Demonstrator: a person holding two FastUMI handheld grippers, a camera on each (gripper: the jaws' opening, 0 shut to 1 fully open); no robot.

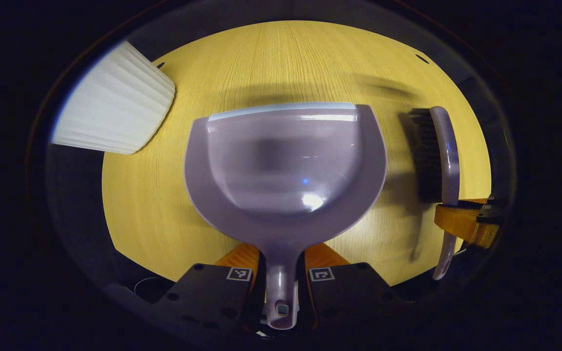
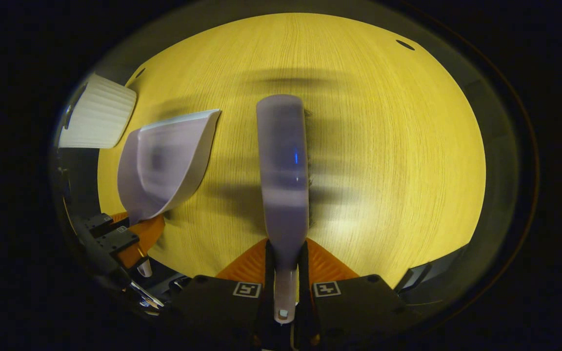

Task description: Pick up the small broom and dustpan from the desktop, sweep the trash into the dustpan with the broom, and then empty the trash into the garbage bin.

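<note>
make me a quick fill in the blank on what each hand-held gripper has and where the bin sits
1. The left hand-held gripper is shut on the handle of the ____.
2. The right hand-held gripper is shut on the handle of the ____.
3. In the left gripper view, the white ribbed garbage bin sits to the ____ of the dustpan.

Missing words: dustpan; broom; left

Motion blurs the broom (image 2: 283, 165) and dustpan (image 2: 164, 163) in the right gripper view; the bin (image 1: 115, 105) is cut off
</note>
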